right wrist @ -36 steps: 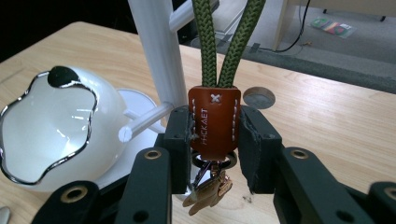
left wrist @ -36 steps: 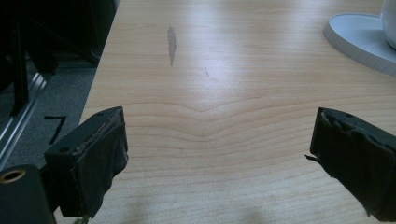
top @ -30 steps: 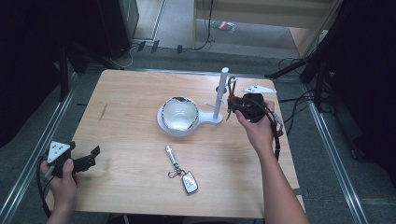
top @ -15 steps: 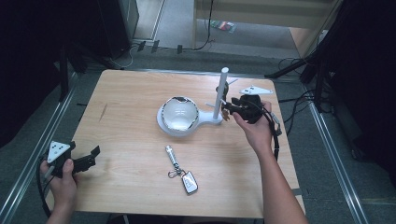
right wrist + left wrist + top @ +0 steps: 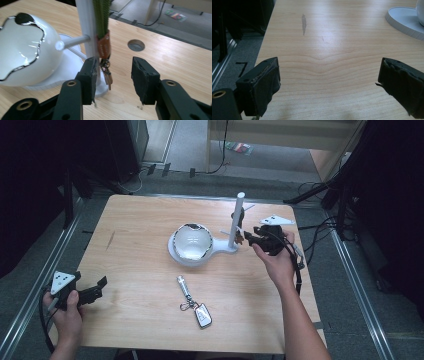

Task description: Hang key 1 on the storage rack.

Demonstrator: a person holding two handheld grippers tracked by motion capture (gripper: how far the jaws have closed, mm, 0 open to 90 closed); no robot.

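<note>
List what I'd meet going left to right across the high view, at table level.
Left gripper, open, near the left edge → key fob with keyring → white bowl on the stand's base → white post with the hanging lanyard key → right gripper, jaws just opened off the key.

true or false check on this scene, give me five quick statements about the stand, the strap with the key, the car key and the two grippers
1. A green strap with a key hangs against the white post of the stand. True.
2. The right gripper is clamped on the key. False: its jaws have just been opening, and the key hangs free between them.
3. The car key fob lies inside the white bowl. False: it lies on the table, nearer the person.
4. The left gripper holds nothing. True: open jaws over bare wood.
5. The bowl sits on the stand's white base. True.
</note>
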